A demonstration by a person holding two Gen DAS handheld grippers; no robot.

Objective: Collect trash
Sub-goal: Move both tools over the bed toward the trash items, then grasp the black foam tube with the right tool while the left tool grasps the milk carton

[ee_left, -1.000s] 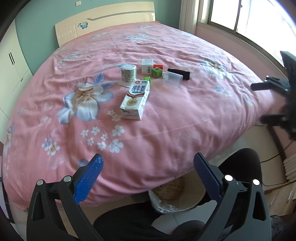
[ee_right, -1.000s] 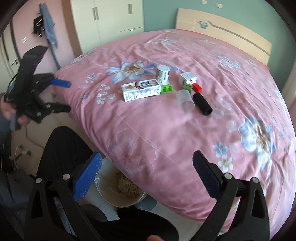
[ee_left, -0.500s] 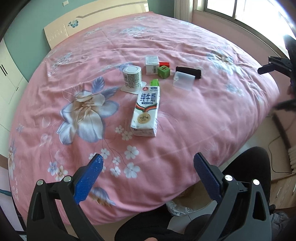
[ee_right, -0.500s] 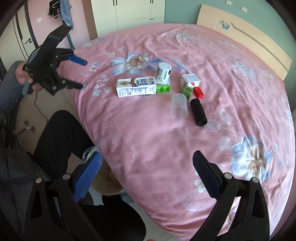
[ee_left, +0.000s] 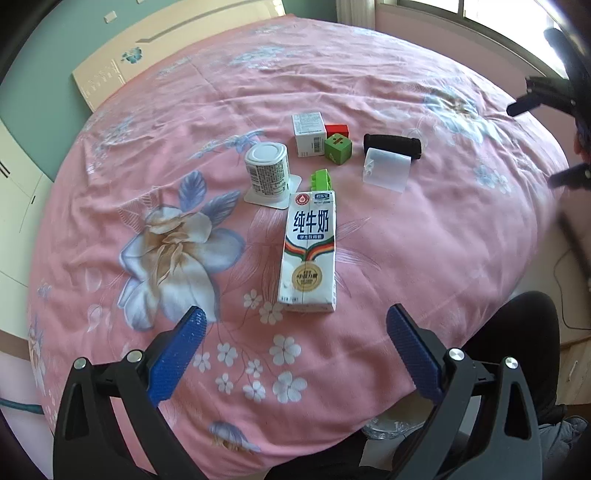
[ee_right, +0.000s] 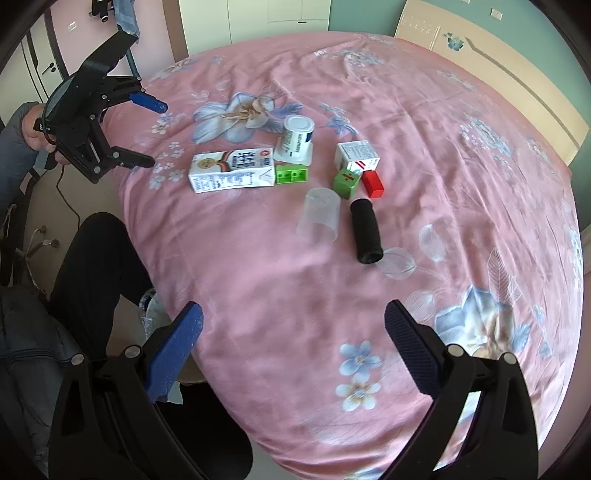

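- Pink flowered bedding covers the bed (ee_left: 424,229), which fills both wrist views; its pale headboard (ee_left: 177,48) stands against a green wall, and white wardrobe doors (ee_right: 277,14) are beyond the far side.
- My dark-trousered leg (ee_right: 92,266) is at the near edge of the bed, and just beside it, low down, a bin with a crinkled clear liner (ee_right: 149,306) peeks out, mostly hidden by the bedding.
- My left tongs (ee_left: 293,326) hover spread wide and empty over the near flowers, with the milk carton just ahead between the blue pads (ee_left: 177,354).
- My right tongs (ee_right: 293,319) are likewise spread and empty, over bare bedding well short of the trash.
- Milk carton (ee_left: 308,254) lies flat on its side, lengthwise toward my left tongs, nothing blocking it.
- Clear plastic cup (ee_right: 320,214) lies tipped over, just beside the black foam roll (ee_right: 365,230), nearest to my right tongs.
- Yogurt pot (ee_left: 266,168) stands upside down on its peeled foil lid, close behind the carton.
- Small white box (ee_left: 309,134) sits at the back of the cluster, touching the red block (ee_right: 372,184).
- Green cube (ee_left: 337,147) is in front of the box and red block.
- Green toy brick (ee_right: 291,173) sits right at the carton's top end.
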